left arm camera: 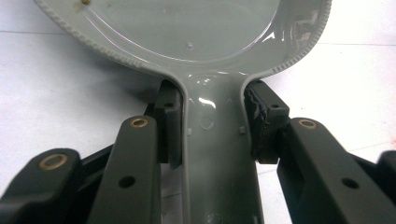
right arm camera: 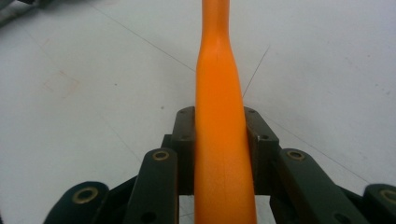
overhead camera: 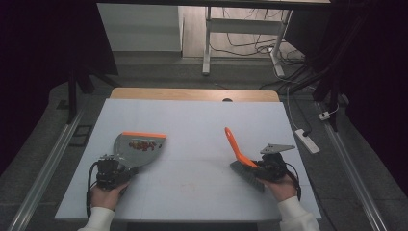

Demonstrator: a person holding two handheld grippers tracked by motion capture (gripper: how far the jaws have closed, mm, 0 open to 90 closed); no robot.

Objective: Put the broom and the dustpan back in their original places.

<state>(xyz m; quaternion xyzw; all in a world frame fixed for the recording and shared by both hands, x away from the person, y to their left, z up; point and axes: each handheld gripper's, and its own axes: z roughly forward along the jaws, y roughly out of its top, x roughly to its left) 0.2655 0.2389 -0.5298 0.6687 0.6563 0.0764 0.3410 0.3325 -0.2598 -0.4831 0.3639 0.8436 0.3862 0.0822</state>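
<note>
A grey dustpan (overhead camera: pixel 137 147) with an orange front lip lies on the white table top (overhead camera: pixel 192 125) at the left, with reddish-brown crumbs in its tray. My left gripper (overhead camera: pixel 120 169) is shut on its grey handle (left arm camera: pixel 217 154), a pad pressing on each side. At the right, a hand brush (overhead camera: pixel 240 159) with an orange handle (right arm camera: pixel 222 140) and dark bristles is tilted, its handle pointing up and away. My right gripper (overhead camera: pixel 262 168) is shut on that handle near the brush head.
The white board covers a wooden table whose far edge (overhead camera: pixel 192 94) shows. Metal rails run along both sides on the floor. A power strip (overhead camera: pixel 307 140) lies off the right edge, and a white desk frame with cables stands behind.
</note>
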